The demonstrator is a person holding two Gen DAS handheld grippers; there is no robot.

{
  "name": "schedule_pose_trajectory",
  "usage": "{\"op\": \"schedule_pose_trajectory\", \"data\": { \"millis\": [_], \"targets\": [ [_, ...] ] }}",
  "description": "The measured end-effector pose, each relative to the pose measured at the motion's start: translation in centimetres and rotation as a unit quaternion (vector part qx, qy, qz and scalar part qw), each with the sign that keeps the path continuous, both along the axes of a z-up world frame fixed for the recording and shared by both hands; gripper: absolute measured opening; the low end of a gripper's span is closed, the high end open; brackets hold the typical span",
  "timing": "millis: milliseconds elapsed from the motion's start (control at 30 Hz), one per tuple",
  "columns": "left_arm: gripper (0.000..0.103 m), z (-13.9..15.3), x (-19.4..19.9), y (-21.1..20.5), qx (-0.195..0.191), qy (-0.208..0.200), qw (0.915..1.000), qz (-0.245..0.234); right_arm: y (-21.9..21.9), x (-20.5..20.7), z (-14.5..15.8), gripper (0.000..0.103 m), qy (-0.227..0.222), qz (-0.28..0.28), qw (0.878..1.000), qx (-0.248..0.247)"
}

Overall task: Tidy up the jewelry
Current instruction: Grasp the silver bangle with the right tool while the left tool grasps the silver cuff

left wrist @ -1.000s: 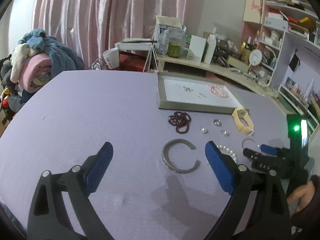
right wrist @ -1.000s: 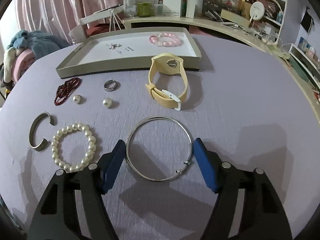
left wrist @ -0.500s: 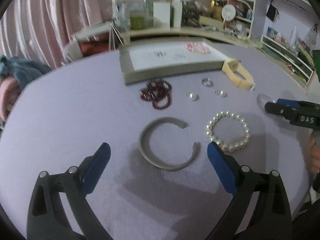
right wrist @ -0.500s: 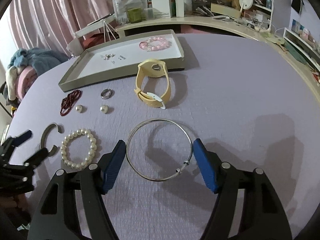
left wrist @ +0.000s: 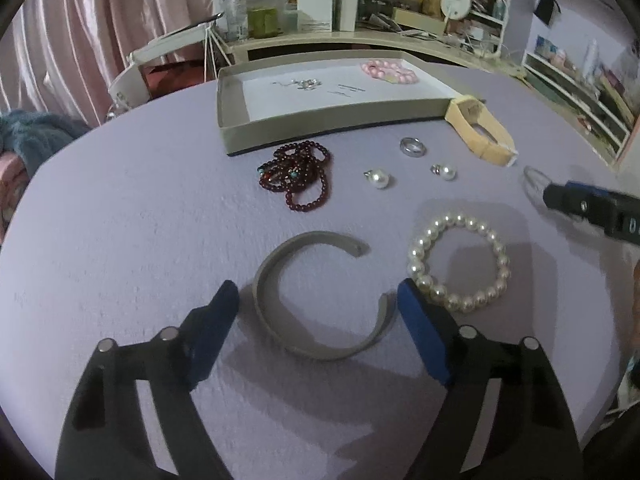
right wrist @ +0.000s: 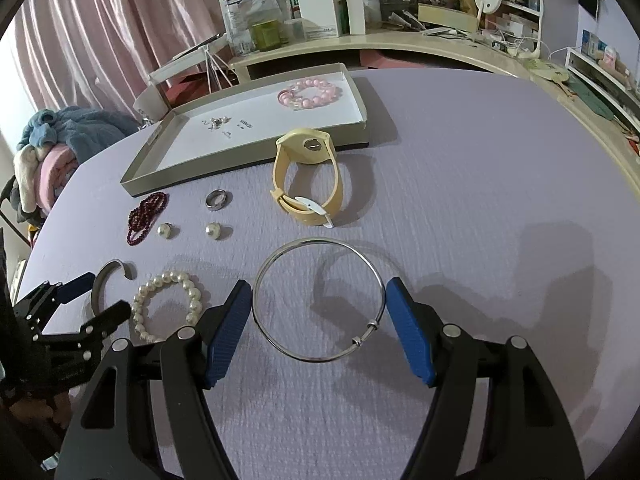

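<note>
So both grippers are lined up on bracelets at the near end of the purple table [right wrist: 480, 208]. The left gripper [left wrist: 318, 300] has the grey open cuff [left wrist: 320, 296] sitting between its blue pads and its jaws are closing. The right pad looks about touching the cuff's end, while the left pad is just beside the band with a sliver of gap, so it isn't a real grip yet. The right gripper [right wrist: 319, 306] straddles the thin wire bangle [right wrist: 318, 300], pads right at the wire on both sides; whether they're actually pressing can't be told from here (its shadow sits off to the right, so it might already be raised a bit).

The tray [right wrist: 168, 176] is at the far side, already holding a pink bead bracelet [right wrist: 312, 92] and some small silver bits. Still loose between tray and grippers: the yellow watch [right wrist: 308, 184], a ring [right wrist: 218, 199], two pearl earrings [right wrist: 190, 231] and the dark red beads [right wrist: 146, 214].

What could go sideways: the cuff is open-ended, so squeezing near its tip could flex it or make it pop out sideways. The pearl bracelet [left wrist: 460, 260] is touching the left gripper's right pad, so it could get dragged or pinched along. The wire bangle is skinny and springy and could easily pivot or slip.
</note>
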State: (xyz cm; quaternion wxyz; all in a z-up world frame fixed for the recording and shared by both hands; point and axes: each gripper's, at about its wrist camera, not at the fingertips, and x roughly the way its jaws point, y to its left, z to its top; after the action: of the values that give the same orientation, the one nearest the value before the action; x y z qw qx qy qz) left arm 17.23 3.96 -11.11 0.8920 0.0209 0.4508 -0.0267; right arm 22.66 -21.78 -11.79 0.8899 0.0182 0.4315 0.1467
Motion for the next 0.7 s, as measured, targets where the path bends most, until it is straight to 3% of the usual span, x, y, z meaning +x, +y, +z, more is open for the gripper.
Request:
{"op": "schedule_pose_trajectory", "data": {
  "millis": [67, 100, 700],
  "targets": [
    [0.073, 0.1, 0.1, 0.0, 0.000, -0.003, 1.0000, 0.003, 0.0, -0.1, 0.0, 0.071, -0.001, 0.000, 1.000, 0.000],
    [0.065, 0.2, 0.1, 0.0, -0.001, -0.005, 1.0000, 0.004, 0.0, -0.1, 0.1, 0.071, -0.001, 0.000, 1.000, 0.001],
    [0.064, 1.6, -1.4, 1.1, -0.015, -0.028, 0.9988, 0.039, 0.3, -0.2, 1.1, 0.071, -0.017, 0.016, 1.000, 0.016]
  ]
}}
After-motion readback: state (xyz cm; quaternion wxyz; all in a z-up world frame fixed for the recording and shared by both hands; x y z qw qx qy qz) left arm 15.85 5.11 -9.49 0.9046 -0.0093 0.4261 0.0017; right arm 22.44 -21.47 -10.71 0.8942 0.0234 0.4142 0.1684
